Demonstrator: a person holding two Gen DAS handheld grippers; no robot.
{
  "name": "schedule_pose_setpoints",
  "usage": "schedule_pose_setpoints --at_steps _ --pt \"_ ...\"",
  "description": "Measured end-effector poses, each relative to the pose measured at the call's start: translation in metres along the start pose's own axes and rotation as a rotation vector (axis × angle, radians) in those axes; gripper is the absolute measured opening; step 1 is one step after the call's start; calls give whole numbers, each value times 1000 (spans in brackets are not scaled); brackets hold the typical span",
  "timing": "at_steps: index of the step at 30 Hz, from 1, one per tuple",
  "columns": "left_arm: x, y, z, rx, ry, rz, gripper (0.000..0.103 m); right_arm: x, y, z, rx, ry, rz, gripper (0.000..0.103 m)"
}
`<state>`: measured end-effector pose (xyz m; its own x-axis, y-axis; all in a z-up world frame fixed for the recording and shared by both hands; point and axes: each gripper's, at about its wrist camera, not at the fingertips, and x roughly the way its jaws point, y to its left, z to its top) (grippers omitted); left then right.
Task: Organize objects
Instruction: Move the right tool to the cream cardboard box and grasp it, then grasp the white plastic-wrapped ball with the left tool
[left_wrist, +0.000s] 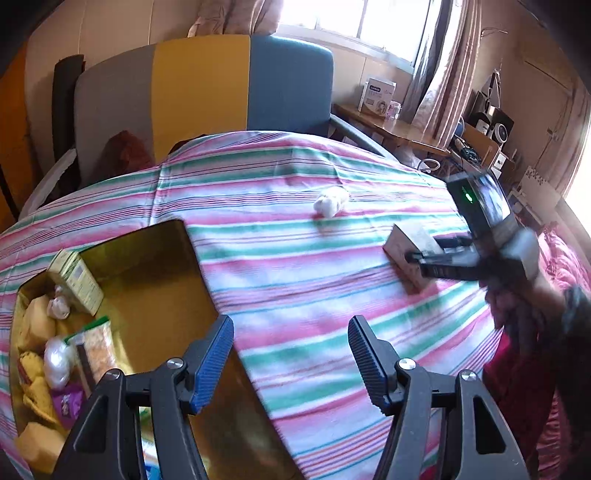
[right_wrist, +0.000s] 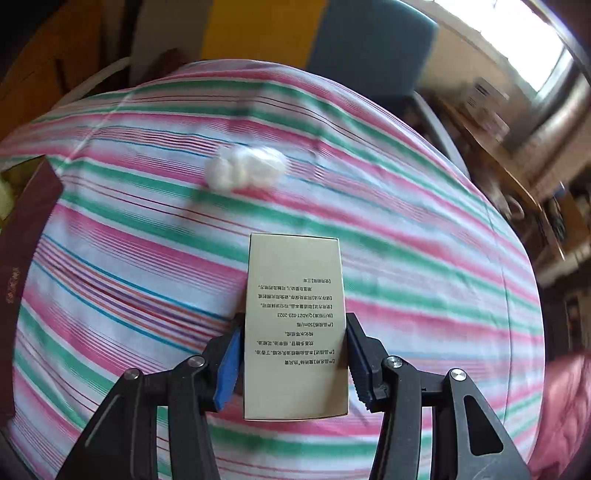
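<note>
Premises are a domestic bedroom: a bed covered by a pink, green and white striped cotton sheet (left_wrist: 280, 258) occupies most of both views, with a padded headboard in grey, mustard-yellow and blue panels (left_wrist: 207, 88) at its far edge. Beyond the bed's far right corner stands a wooden side table (left_wrist: 391, 129) carrying a white printed carton (left_wrist: 376, 94), below a bright window hung with pale pink curtains (left_wrist: 439, 70). A cluttered wooden shelf with small electronics (left_wrist: 487, 136) lines the right-hand wall.
</note>
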<state>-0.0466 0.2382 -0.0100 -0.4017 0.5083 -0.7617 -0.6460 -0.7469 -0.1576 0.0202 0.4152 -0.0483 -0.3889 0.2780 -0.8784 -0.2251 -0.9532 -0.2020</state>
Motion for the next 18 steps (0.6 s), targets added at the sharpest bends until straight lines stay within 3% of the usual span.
schedule_pose_setpoints --at_steps 6,18 --pt "26 -18 32 15 20 -34 65 4 -24 -6 135 -6 6 52" --pt "129 -56 102 129 116 15 65 0 -34 -9 189 -2 39 52"
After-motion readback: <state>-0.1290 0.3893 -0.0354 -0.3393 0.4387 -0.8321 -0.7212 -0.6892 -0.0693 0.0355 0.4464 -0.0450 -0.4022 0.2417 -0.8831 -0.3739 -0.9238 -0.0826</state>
